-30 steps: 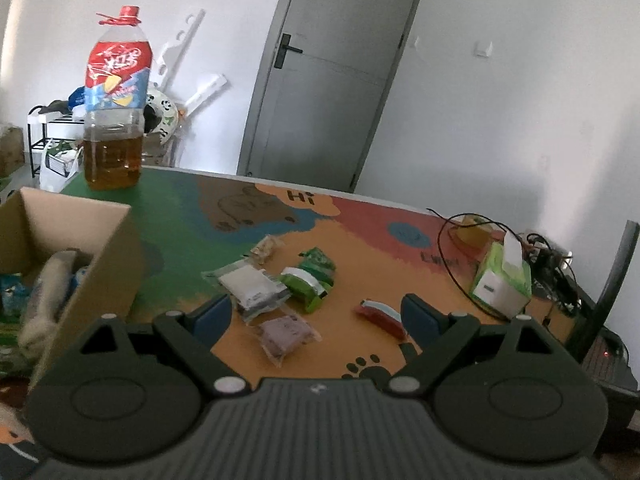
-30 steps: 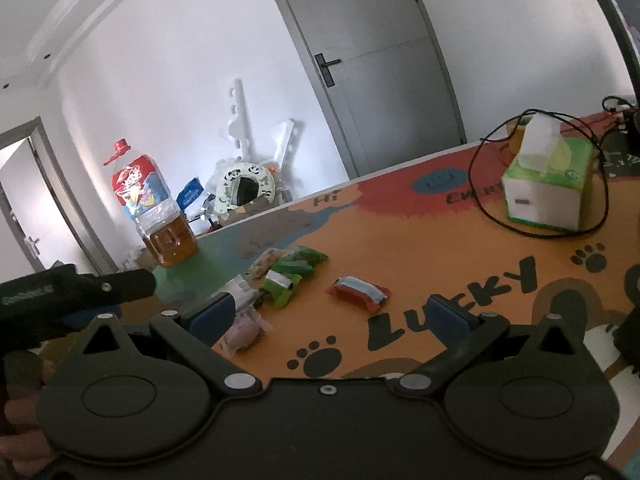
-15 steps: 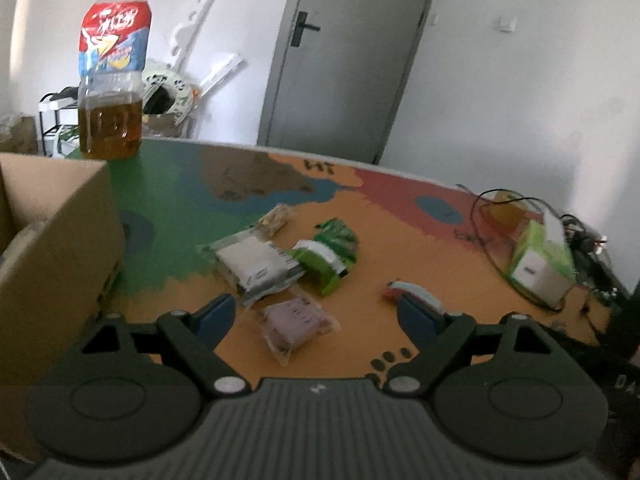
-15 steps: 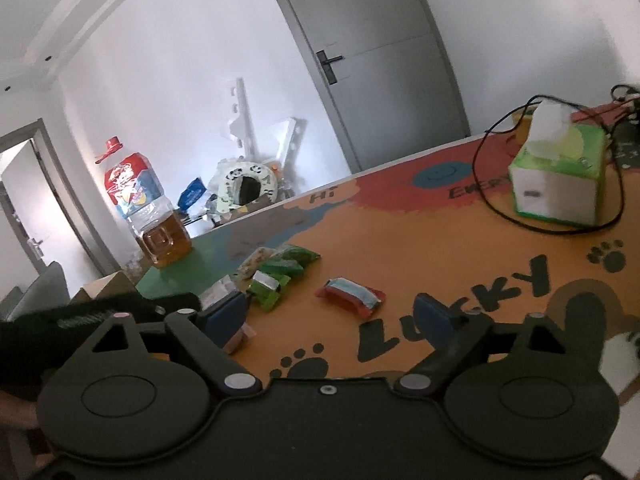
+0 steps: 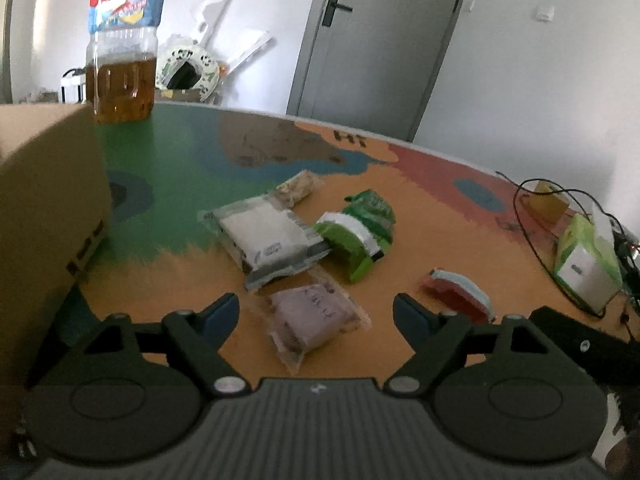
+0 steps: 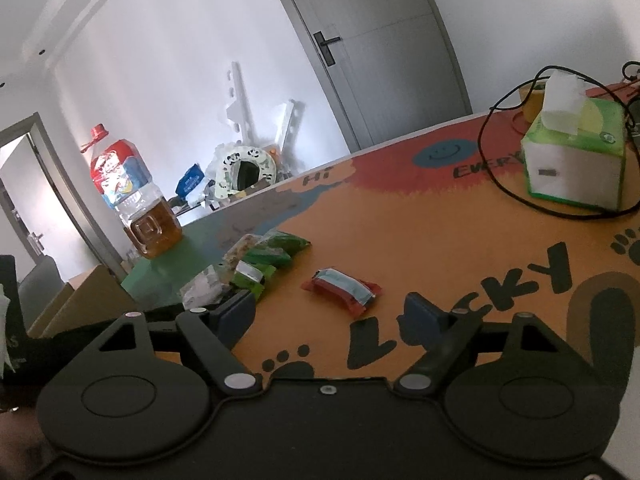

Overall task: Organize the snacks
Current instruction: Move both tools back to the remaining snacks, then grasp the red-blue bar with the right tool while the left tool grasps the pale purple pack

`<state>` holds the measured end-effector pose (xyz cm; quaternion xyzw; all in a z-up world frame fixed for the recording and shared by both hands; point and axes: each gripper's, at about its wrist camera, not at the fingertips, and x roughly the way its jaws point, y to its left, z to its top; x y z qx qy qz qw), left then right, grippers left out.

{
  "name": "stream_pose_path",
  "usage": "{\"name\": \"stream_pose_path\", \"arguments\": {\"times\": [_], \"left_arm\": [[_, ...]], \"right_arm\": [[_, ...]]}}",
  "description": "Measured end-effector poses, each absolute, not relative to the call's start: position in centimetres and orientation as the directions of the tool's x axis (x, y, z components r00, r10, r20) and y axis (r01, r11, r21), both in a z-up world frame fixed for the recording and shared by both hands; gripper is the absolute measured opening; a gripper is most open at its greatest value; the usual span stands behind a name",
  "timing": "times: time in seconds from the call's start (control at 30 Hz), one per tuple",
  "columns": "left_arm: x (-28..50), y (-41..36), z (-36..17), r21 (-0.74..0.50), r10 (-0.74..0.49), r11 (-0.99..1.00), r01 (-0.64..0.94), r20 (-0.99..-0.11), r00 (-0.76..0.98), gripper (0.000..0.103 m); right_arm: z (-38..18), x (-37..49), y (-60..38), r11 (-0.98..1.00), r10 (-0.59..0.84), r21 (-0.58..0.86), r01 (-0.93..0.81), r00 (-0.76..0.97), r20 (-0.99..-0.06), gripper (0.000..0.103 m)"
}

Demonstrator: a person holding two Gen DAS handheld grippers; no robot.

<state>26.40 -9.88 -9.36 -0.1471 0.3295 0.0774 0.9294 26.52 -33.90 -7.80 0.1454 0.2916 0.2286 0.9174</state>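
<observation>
Several snack packets lie on the colourful table mat. In the left wrist view a purple packet [image 5: 314,318] lies between the tips of my open, empty left gripper [image 5: 316,314]. Beyond it lie a white packet [image 5: 262,236], green packets [image 5: 356,232], a small nut bar [image 5: 298,188] and a red-and-blue packet [image 5: 456,292]. The cardboard box [image 5: 44,216] stands at the left. My right gripper [image 6: 334,312] is open and empty, just short of the red-and-blue packet [image 6: 340,290]; the green packets [image 6: 272,258] lie further left.
A big oil bottle [image 5: 122,48] stands at the table's far left, also in the right wrist view [image 6: 136,200]. A green tissue box [image 6: 572,160] ringed by a black cable [image 6: 500,184] sits at the right. The left gripper's body [image 6: 72,328] shows at the left of the right view.
My left gripper has moved away from the box, forward and down toward the packets, so the purple packet now lies between its tips. My right gripper has moved closer to the red-and-blue packet.
</observation>
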Motion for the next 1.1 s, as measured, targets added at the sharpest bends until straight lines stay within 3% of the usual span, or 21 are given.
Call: {"name": "stream_pose_path", "arguments": {"times": [0.07,0.27,0.33,0.43,0.87,0.93,1.03,1.1], "left_arm": [[26.6,-9.8,-9.7,-0.222,0.051,0.943,-0.247,-0.637,0.769,0.079],[26.6,-9.8,-10.3,-0.199,0.073,0.948,-0.248,-0.624,0.778,0.059],[26.5,-9.7,-10.2,-0.201,0.062,0.950,-0.237,-0.626,0.778,0.048],[26.2,-9.0,-10.2,-0.240,0.026,0.944,-0.224,-0.627,0.779,0.041],[24.7,-6.1,-10.0,-0.320,-0.007,0.917,-0.239,-0.611,0.792,0.037],[24.7,-5.9,-10.0,-0.324,-0.006,0.914,-0.246,-0.615,0.789,0.037],[24.2,-5.8,-9.6,-0.340,-0.012,0.908,-0.244,-0.604,0.797,0.036],[23.5,-5.6,-9.2,-0.351,-0.023,0.906,-0.236,-0.598,0.801,0.036]], "right_arm": [[-7.9,27.0,-33.8,0.856,0.501,0.398,-0.330,0.722,-0.478,0.081],[-8.0,28.5,-32.3,0.875,0.480,0.339,-0.345,0.712,-0.513,0.081],[-8.1,29.1,-31.5,0.891,0.452,0.298,-0.342,0.714,-0.534,0.081],[-8.3,29.6,-30.8,0.891,0.454,0.278,-0.359,0.706,-0.544,0.081],[-9.1,31.6,-27.2,0.913,0.397,0.165,-0.374,0.717,-0.573,0.080],[-9.7,31.9,-27.0,0.918,0.381,0.153,-0.365,0.708,-0.594,0.073],[-9.7,31.4,-26.6,0.929,0.343,0.096,-0.359,0.729,-0.593,0.052],[-9.6,31.1,-26.8,0.926,0.351,0.109,-0.361,0.724,-0.594,0.026]]}}
